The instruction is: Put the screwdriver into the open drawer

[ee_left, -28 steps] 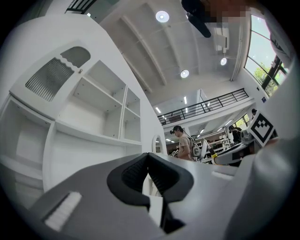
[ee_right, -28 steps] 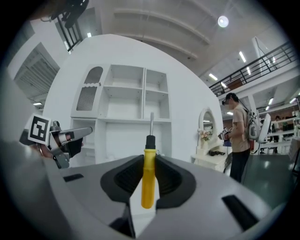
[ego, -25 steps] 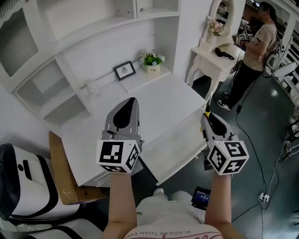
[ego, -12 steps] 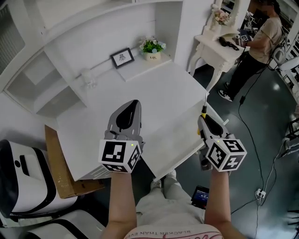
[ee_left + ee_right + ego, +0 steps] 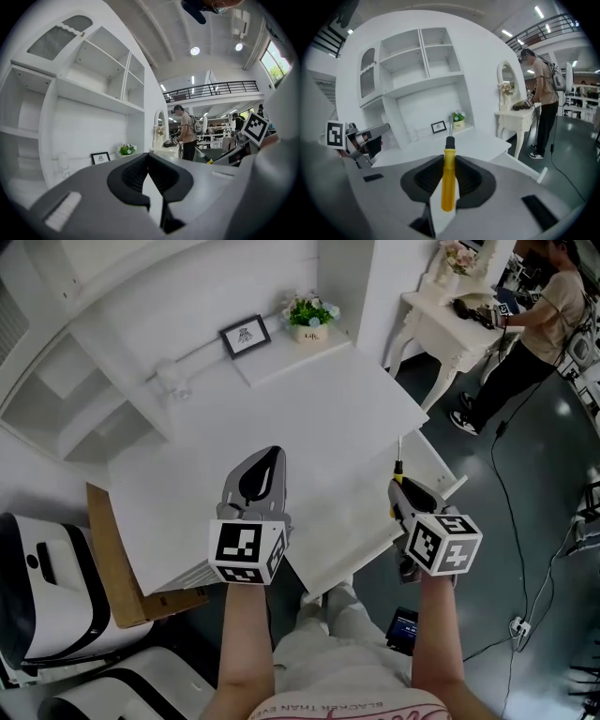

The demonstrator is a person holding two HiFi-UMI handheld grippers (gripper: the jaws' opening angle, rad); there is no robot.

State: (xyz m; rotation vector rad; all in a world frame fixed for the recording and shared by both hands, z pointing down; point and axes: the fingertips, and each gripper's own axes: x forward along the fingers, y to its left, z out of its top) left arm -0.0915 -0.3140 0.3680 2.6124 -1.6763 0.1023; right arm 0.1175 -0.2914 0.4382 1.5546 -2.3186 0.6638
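Note:
A screwdriver [image 5: 448, 180] with a yellow handle, black collar and thin metal shaft [image 5: 397, 468] points forward out of my right gripper [image 5: 402, 495], which is shut on the handle [image 5: 449, 155]. That gripper hovers over the right end of the white open drawer [image 5: 352, 518], pulled out from under the desk top [image 5: 281, 427]. My left gripper [image 5: 269, 461] hangs over the desk's front edge, left of the drawer. Its jaws meet at the tips with nothing between them [image 5: 148, 157].
A framed picture [image 5: 244, 335] and a potted plant [image 5: 310, 313] stand on a low shelf at the desk's back. A cardboard box [image 5: 112, 559] leans at the desk's left. A person [image 5: 539, 324] stands by a dressing table [image 5: 450, 320] at the far right.
Both grippers have sunk closer to the desk and drawer. The right one still carries the screwdriver, and its tip now points more downward over the drawer.

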